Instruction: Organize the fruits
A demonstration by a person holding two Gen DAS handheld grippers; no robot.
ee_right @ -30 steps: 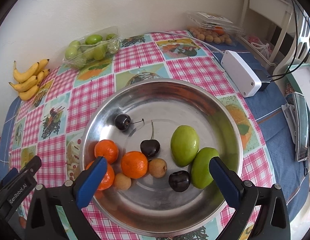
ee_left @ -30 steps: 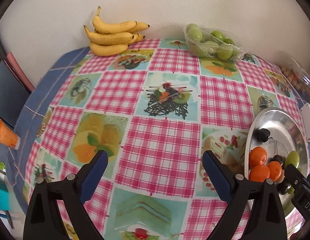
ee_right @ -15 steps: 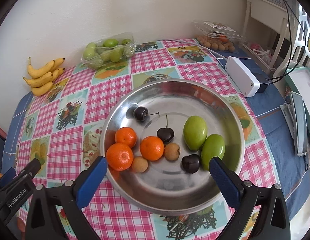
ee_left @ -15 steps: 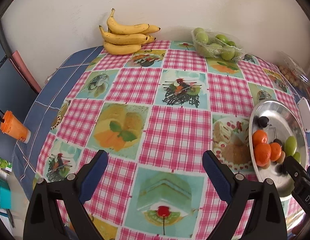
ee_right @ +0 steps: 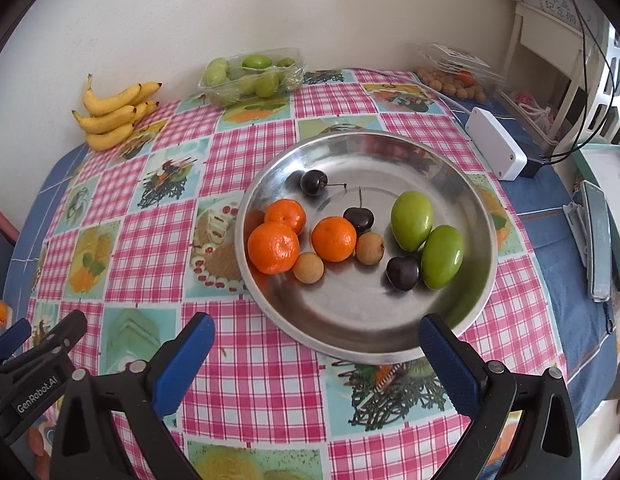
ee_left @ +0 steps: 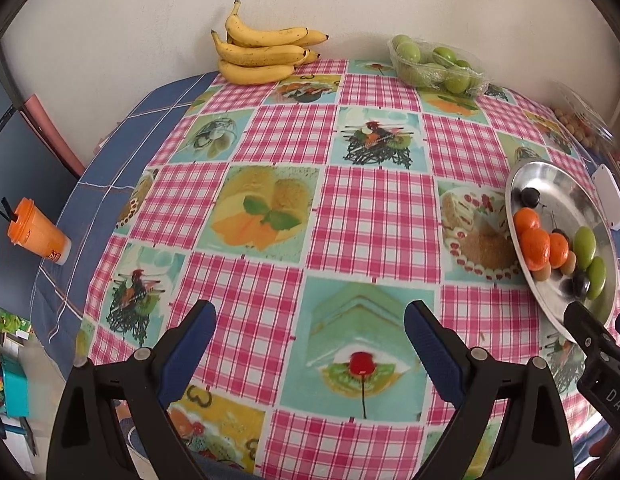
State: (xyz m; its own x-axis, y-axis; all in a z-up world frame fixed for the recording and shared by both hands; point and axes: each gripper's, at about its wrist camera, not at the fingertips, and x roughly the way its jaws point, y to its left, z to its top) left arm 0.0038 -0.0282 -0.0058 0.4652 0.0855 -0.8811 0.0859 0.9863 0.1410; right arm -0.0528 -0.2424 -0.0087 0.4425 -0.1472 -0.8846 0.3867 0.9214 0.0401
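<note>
A round steel plate (ee_right: 461, 184) (ee_left: 549, 172) lies on the checked tablecloth. In it are three oranges (ee_right: 273, 247), three dark cherries (ee_right: 313, 182), two green fruits (ee_right: 411, 221) and two small brown fruits (ee_right: 308, 267). My right gripper (ee_right: 315, 334) hangs open over the plate's near rim, nothing between its fingers. My left gripper (ee_left: 310, 322) is open above bare cloth, well left of the plate. Its body also shows at the lower left of the right wrist view.
A bunch of bananas (ee_left: 262, 54) (ee_right: 112, 116) and a clear tub of green fruits (ee_left: 435, 63) (ee_right: 252, 74) sit by the back wall. A box of brown fruits (ee_right: 455, 76), a white adapter (ee_right: 495, 148) and an orange cup (ee_left: 36, 232) stand around the table's edges.
Both grippers have pulled back and up from the table. The plate and the fruits look smaller and farther now. Both stay open.
</note>
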